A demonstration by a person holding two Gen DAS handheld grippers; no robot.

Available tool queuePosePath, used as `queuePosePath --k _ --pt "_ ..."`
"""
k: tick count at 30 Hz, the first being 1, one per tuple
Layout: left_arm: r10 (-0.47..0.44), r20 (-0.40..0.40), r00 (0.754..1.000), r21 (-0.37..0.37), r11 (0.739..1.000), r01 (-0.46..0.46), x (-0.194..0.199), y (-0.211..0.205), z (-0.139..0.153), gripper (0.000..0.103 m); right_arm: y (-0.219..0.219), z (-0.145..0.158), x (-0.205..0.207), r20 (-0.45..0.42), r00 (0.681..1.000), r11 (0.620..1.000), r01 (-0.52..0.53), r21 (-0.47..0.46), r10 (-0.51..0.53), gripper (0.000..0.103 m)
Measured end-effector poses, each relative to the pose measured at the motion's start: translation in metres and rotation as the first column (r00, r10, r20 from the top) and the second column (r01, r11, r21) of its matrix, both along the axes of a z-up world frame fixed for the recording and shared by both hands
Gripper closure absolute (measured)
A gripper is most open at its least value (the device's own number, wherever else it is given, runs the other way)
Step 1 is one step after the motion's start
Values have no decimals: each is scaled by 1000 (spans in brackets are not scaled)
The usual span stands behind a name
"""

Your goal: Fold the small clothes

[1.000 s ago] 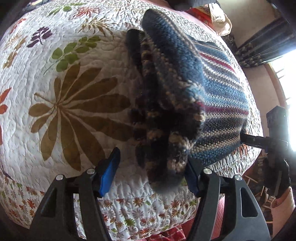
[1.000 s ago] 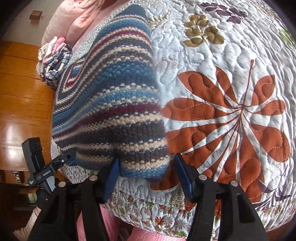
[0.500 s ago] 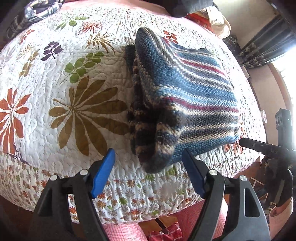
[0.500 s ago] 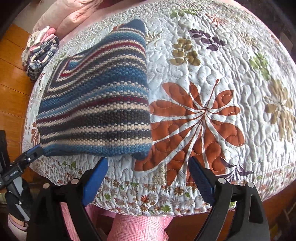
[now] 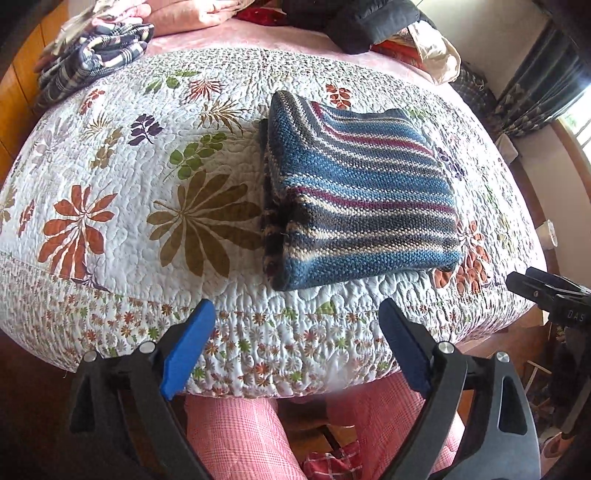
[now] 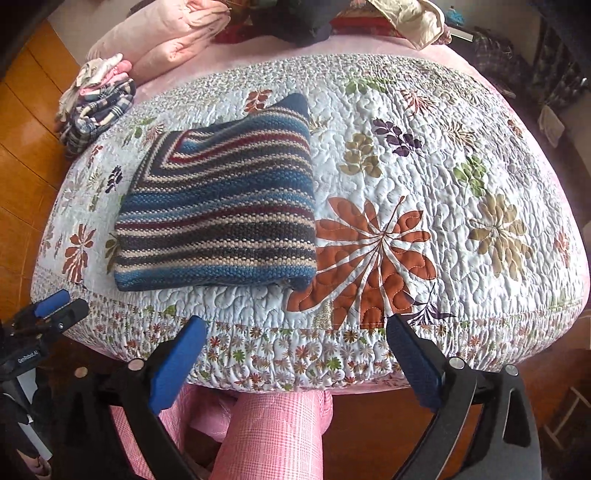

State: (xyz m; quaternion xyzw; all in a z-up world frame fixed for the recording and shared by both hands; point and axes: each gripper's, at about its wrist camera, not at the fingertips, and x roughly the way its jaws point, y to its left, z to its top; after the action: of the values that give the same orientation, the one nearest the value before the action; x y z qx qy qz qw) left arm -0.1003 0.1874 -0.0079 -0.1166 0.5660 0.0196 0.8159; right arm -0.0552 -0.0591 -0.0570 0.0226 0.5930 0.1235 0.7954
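A striped knit sweater [image 5: 354, 192] in blue, cream and maroon lies folded into a flat rectangle on the floral quilt [image 5: 147, 206]. In the right wrist view the same sweater [image 6: 221, 214] sits left of centre on the quilt [image 6: 424, 192]. My left gripper [image 5: 295, 314] hangs open over the quilt's near edge, just short of the sweater's near corner, holding nothing. My right gripper [image 6: 293, 330] is also open and empty, back from the sweater's near right corner. The left gripper's tip [image 6: 55, 302] shows at the left edge of the right wrist view.
A pile of plaid and pink clothes [image 5: 92, 48] lies at the quilt's far left corner, seen also as the pile [image 6: 96, 103]. Pink bedding [image 6: 159, 40] and dark garments [image 5: 354, 26] lie behind. A person's pink-trousered legs [image 6: 273, 435] stand against the bed's near edge. Curtains [image 5: 535, 92] at right.
Both grippers have let go of the sweater and pulled back toward the bed's near edge. The sweater dropped from held-up and draped to lying flat, folded.
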Motion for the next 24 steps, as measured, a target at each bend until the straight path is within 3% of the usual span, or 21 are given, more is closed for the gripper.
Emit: queuePosePath --k 12,24 --pt "18 44 999 52 998 -20 -25 -13 42 12 13 35 -26 70 998 995 13 -103 -6 4" --pt "16 67 998 106 994 -24 -33 -21 69 12 21 72 -36 127 992 995 22 -94 -10 4"
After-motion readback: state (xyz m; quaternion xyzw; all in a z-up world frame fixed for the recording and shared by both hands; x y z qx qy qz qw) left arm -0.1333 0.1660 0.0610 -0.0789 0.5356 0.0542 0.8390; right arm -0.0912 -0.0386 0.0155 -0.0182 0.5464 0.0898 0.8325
